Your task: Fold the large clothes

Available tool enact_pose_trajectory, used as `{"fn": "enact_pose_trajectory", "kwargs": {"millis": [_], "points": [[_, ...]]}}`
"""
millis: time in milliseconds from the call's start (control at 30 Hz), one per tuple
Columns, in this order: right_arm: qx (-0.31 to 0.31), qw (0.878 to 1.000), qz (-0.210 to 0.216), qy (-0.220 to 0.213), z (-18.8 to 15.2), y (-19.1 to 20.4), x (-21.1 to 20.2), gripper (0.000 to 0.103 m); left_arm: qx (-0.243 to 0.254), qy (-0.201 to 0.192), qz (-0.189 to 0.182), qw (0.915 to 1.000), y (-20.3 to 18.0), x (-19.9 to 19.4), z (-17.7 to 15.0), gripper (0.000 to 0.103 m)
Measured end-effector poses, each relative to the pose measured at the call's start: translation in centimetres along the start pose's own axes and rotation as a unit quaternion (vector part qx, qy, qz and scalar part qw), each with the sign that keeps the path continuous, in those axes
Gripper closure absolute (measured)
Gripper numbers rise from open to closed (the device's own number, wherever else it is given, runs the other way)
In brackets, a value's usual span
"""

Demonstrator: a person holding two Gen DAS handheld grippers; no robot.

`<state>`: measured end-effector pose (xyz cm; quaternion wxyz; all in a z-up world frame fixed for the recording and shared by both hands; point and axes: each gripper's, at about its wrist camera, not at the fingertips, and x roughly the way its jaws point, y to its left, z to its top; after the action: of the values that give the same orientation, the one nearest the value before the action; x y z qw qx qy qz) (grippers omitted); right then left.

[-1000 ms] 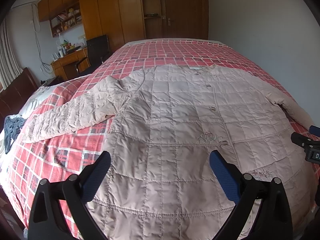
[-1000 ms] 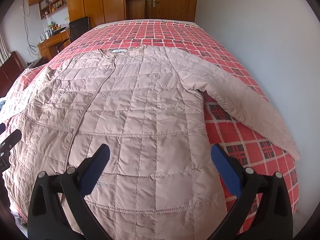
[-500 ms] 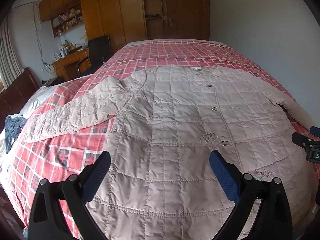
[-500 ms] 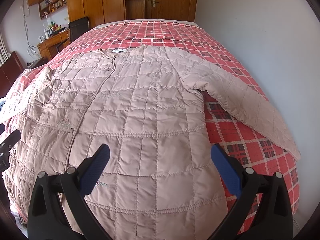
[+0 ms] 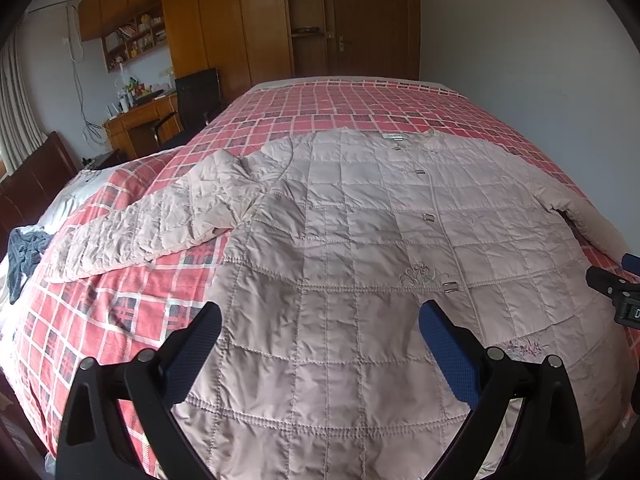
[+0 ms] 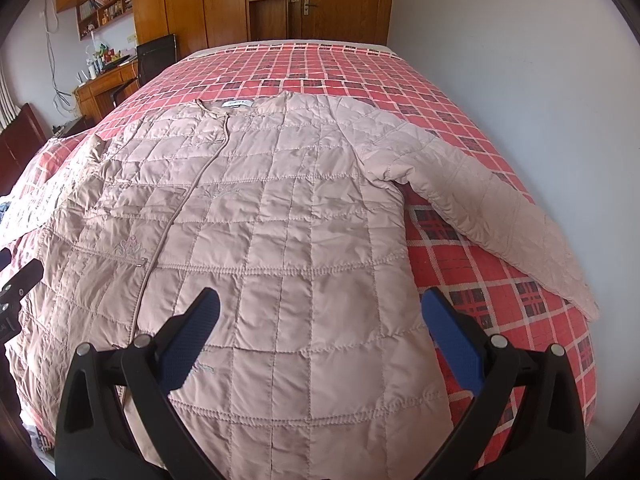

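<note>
- A pale pink quilted jacket (image 5: 360,240) lies spread flat, front up, across the near half of a bed (image 5: 360,104) covered in red plaid, its collar towards the far edge and its hem at the near edge.
- The left gripper (image 5: 320,344) hangs above the hem with its jaws spread wide and nothing between its blue pads (image 5: 448,356).
- The right gripper (image 6: 320,336) likewise hangs over the hem, wide apart and empty.
- Only the left wrist view shows the crumpled sleeve (image 5: 152,224) reaching towards the bed's left edge, and a dark cloth (image 5: 24,252) heaped at that edge.
- Only the right wrist view shows the other sleeve (image 6: 492,216) fully, lying smooth and slanting towards the bed's right edge.
- Each view catches a bit of the other gripper at its side edge.
- Both views show the wooden wardrobe (image 6: 192,4) and the desk (image 5: 140,116) past the bed's far left corner.
</note>
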<state>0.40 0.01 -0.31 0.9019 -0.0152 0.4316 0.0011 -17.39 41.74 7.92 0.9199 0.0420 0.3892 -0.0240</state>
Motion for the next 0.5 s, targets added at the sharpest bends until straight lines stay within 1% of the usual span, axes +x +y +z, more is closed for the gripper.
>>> {"fn": "enact_pose_trajectory", "kwargs": {"millis": [333,500], "points": [[0.001,1.0,-0.005,0.003,0.4,-0.2,0.9,0.003,0.004,0.004,-0.008,1.0,-0.3,0.8,0.3,0.004],[0.003,1.0,-0.006,0.002,0.7,-0.4,1.3,0.003,0.001,0.005,-0.005,1.0,-0.3,1.3,0.6,0.004]]}}
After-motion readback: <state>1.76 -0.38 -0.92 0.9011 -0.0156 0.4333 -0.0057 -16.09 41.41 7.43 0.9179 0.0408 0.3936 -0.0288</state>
